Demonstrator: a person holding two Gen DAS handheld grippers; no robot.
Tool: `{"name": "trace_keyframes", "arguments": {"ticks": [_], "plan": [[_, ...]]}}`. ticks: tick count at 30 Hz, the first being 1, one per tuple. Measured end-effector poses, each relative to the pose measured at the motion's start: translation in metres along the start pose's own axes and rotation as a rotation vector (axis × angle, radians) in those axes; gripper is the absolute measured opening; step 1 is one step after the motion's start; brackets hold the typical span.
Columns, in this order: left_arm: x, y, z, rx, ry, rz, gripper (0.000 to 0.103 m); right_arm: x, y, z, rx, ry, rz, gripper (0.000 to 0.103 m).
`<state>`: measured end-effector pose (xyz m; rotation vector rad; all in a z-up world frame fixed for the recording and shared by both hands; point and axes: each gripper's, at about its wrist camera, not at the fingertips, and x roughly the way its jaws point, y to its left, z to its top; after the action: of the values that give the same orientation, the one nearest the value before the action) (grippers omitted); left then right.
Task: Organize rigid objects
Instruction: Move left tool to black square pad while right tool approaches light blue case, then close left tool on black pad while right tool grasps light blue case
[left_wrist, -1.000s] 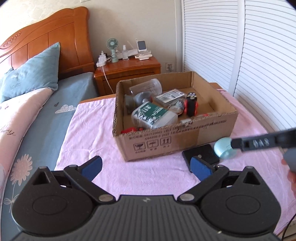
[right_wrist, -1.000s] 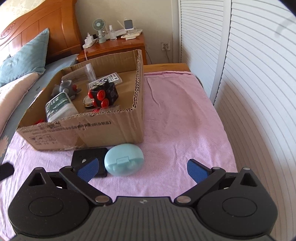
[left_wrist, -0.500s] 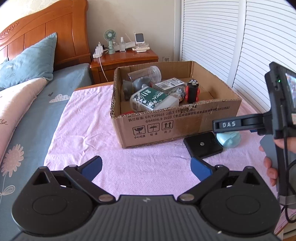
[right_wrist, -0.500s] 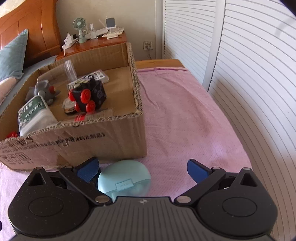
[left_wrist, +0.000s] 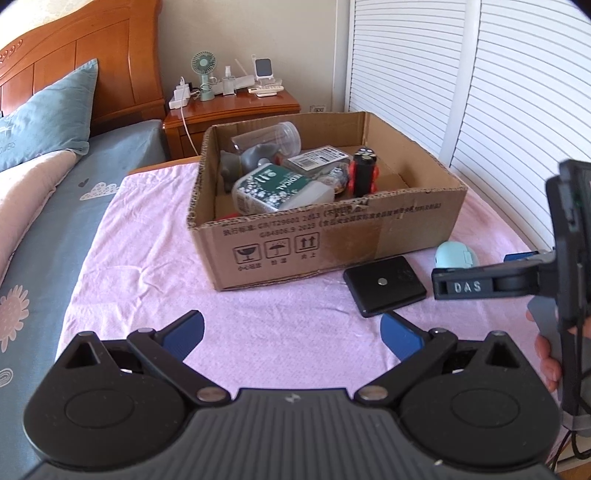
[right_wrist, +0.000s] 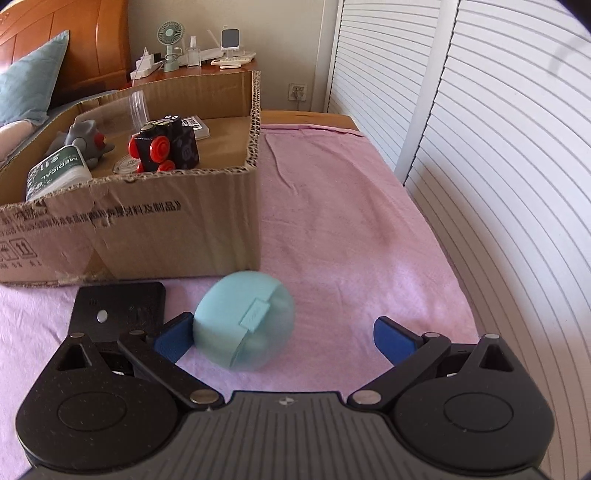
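Note:
A pale blue oval case (right_wrist: 243, 321) lies tilted on the pink cloth between the fingers of my right gripper (right_wrist: 282, 334), which is open; the case leans against the left pad (right_wrist: 173, 338). A flat black square pad (right_wrist: 118, 306) lies just left of it, in front of the cardboard box (right_wrist: 147, 229). In the left wrist view my left gripper (left_wrist: 291, 328) hangs open over bare cloth, short of the black pad (left_wrist: 384, 290). The blue case (left_wrist: 454, 254) shows there behind the right gripper's finger (left_wrist: 465, 286).
The box wall (left_wrist: 332, 229) encloses a black cube with red knobs (right_wrist: 166, 147), a green-labelled pack (left_wrist: 273, 188), a grey toy and a clear cup. White louvred doors (right_wrist: 498, 147) run along the right. A bed lies left, and a nightstand (left_wrist: 229, 110) stands behind.
My right gripper has closed in around the blue case, which now sits tilted between its fingers. The left gripper has drawn back from the box, still open.

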<state>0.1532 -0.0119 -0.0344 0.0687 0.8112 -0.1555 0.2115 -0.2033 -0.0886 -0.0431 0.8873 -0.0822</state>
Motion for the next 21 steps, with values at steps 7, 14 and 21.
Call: {"name": "trace_keyframes", "arguments": {"ticks": [7,14,21], "plan": [[0.016,-0.016,0.002,0.001,0.039,-0.019,0.101,-0.004,-0.02,-0.009,-0.053,0.006,0.093,0.103],[0.038,-0.032,0.007,-0.01,0.068,-0.03,0.101,-0.012,-0.03,-0.02,-0.104,-0.02,0.14,0.103],[0.069,-0.047,0.015,-0.052,0.097,-0.055,0.101,-0.017,-0.035,-0.028,-0.134,-0.03,0.166,0.103]]}}
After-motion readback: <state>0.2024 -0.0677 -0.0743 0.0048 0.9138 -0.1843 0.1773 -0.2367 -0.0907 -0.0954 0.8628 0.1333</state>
